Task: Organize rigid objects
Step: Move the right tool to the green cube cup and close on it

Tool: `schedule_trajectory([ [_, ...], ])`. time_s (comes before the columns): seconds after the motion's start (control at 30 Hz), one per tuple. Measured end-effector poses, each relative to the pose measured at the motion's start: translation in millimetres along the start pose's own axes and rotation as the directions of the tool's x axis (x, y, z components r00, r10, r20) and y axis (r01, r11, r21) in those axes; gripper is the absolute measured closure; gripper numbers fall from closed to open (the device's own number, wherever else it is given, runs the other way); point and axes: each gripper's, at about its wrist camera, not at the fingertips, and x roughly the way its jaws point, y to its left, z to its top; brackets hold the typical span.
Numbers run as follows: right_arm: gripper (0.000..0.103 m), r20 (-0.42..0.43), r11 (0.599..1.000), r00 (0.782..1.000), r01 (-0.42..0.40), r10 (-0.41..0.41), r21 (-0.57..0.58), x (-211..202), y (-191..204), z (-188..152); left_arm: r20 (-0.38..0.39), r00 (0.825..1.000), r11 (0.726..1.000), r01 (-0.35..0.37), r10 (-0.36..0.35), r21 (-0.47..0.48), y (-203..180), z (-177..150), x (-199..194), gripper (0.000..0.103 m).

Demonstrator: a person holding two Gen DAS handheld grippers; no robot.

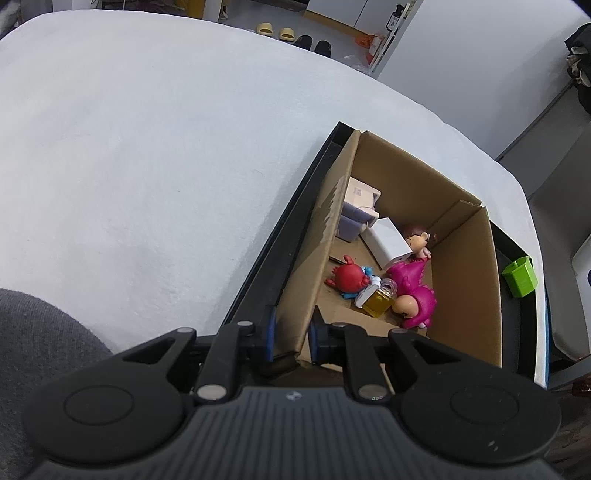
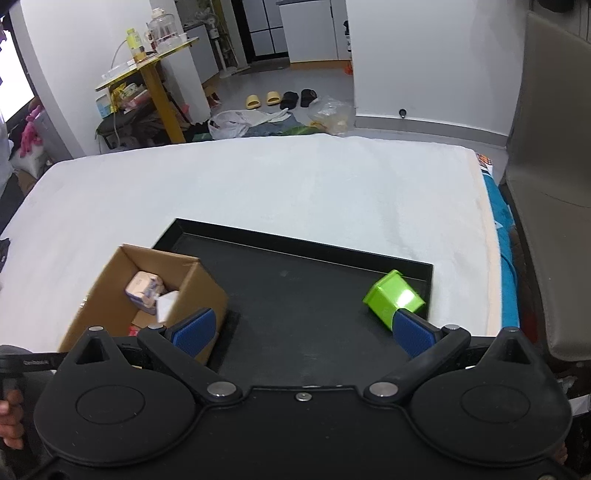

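My left gripper [image 1: 291, 338] is clamped on the near wall of the cardboard box [image 1: 469, 280], 1 pad on each side. The box sits on the black tray [image 2: 295, 295] and holds toys. My right gripper [image 2: 303, 332] is spread wide, gripping nothing. The green cup [image 2: 391, 297] lies tipped on the tray's right side, partly behind my right finger.

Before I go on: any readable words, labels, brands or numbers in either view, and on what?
None can be read.
White box in the cardboard box: small printed label, too blurred.
Handle of the left hand-held gripper, seen in the right wrist view: pale lettering, too small.
White panel in the background: black sign, illegible.
Yellow-capped bottle on the yellow table: label unreadable.
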Motion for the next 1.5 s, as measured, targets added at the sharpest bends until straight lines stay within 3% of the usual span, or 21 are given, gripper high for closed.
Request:
schedule_trajectory([
  [0.37,0.001,0.004,0.985,0.997,0.071,-0.072,-0.159,20.2,-7.0,4.2,0.008,1.0,1.0,-0.018,0.018,0.007,-4.2,-1.9,2.0,0.087],
  [0.77,0.011,-0.085,0.939,0.979,0.151,-0.185,-0.308,65.9,-5.5,3.1,0.013,1.0,1.0,-0.013,0.013,0.012,-3.5,-3.7,2.0,0.087],
  [1.07,0.023,-0.126,0.891,0.953,0.203,-0.274,-0.406,102.3,-1.9,-0.5,0.016,1.0,1.0,-0.015,0.015,0.024,-5.0,-5.2,1.8,0.087],
  [1.3,0.025,-0.119,0.835,0.924,0.267,-0.364,-0.481,126.9,-3.2,-8.2,0.019,1.0,0.999,-0.02,0.019,0.034,-6.6,-6.3,3.4,0.087],
  [1.5,0.04,-0.089,0.797,0.902,0.324,-0.423,-0.51,142.5,-3.8,-13.0,0.014,1.0,0.999,-0.022,0.022,0.042,-6.8,-7.2,5.7,0.087],
])
